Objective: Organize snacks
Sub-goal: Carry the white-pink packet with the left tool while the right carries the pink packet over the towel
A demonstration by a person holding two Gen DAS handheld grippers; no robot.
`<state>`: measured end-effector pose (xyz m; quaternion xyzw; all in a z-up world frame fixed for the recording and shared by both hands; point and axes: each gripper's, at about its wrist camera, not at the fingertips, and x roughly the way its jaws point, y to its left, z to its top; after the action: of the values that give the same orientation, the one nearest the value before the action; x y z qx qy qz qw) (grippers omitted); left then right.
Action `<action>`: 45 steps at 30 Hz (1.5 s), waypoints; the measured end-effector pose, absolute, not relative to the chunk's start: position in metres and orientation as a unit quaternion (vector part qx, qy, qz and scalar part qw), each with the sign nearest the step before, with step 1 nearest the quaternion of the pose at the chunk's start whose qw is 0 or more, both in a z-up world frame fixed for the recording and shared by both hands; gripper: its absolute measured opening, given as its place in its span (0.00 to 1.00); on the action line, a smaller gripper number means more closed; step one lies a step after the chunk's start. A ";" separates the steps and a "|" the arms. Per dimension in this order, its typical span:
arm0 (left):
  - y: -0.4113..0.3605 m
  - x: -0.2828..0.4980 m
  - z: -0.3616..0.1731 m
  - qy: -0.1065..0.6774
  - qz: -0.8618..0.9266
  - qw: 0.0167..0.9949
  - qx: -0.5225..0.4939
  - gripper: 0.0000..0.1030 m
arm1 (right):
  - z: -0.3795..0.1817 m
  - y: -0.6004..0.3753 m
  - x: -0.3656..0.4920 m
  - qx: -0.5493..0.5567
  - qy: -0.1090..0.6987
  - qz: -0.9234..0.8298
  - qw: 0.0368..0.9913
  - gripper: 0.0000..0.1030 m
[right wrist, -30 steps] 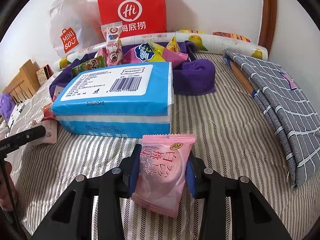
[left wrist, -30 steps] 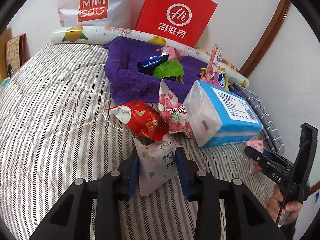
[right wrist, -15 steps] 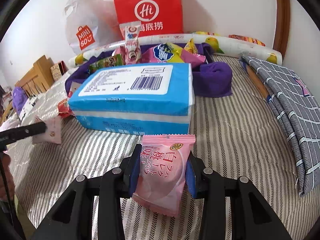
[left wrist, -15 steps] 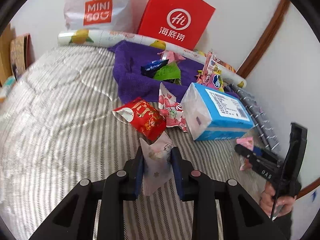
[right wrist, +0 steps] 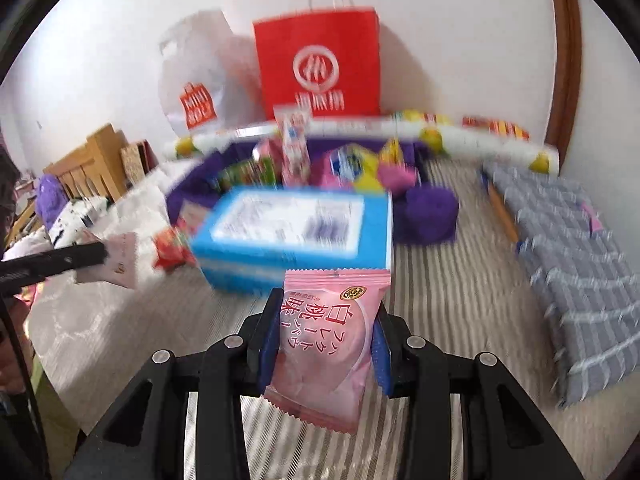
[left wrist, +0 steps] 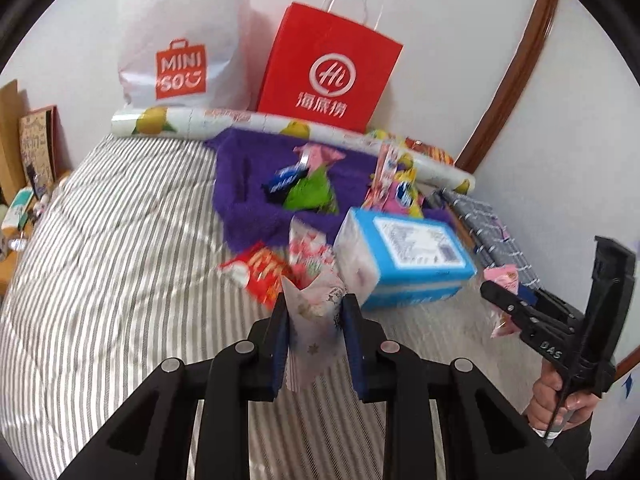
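Left gripper (left wrist: 314, 320) fingers clamp a pale star-printed snack packet (left wrist: 314, 312); right gripper (right wrist: 324, 336) fingers clamp a pink peach-flavour snack pouch (right wrist: 326, 344), blue tissue pack (right wrist: 296, 236) just beyond.

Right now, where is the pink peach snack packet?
The pink packet is pinched in the right claw, lifted above the striped bed, just in front of the blue tissue pack.

- A home bedroom: a bed spread with a grey-and-white striped quilt (left wrist: 120, 240) fills both views.
- A light wooden slatted headboard (right wrist: 86, 168) stands at one end.
- A red paper shopping bag (left wrist: 328, 68) and a white plastic shop bag (left wrist: 180, 40) lean on a plain white wall.
- A folded grey checked blanket (right wrist: 580, 248) lies along the edge.
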<state>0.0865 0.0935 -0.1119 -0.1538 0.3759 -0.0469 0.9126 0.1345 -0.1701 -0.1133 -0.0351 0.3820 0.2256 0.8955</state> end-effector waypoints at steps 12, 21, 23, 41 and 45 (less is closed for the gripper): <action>0.099 0.169 -0.076 0.342 -0.046 0.924 -0.164 0.23 | -0.059 -0.133 0.207 -0.024 0.330 0.236 0.914 0.38; 0.099 0.241 -0.065 0.342 -0.047 0.923 -0.170 0.23 | -0.060 -0.113 0.271 -0.009 0.353 0.204 0.913 0.38; 0.099 0.253 -0.065 0.339 -0.046 0.923 -0.175 0.23 | -0.058 -0.106 0.278 -0.013 0.354 0.213 0.911 0.38; 0.105 0.283 -0.116 0.355 -0.053 0.908 -0.215 0.23 | -0.124 -0.089 0.326 0.003 0.417 0.218 0.882 0.38; 0.102 0.280 -0.116 0.351 -0.054 0.911 -0.210 0.23 | -0.127 -0.094 0.329 0.003 0.418 0.203 0.885 0.38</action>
<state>0.2801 0.1022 -0.1158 -0.2102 0.3510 -0.0542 0.9109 0.3285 -0.0939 -0.1274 0.0031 0.4181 0.2029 0.8854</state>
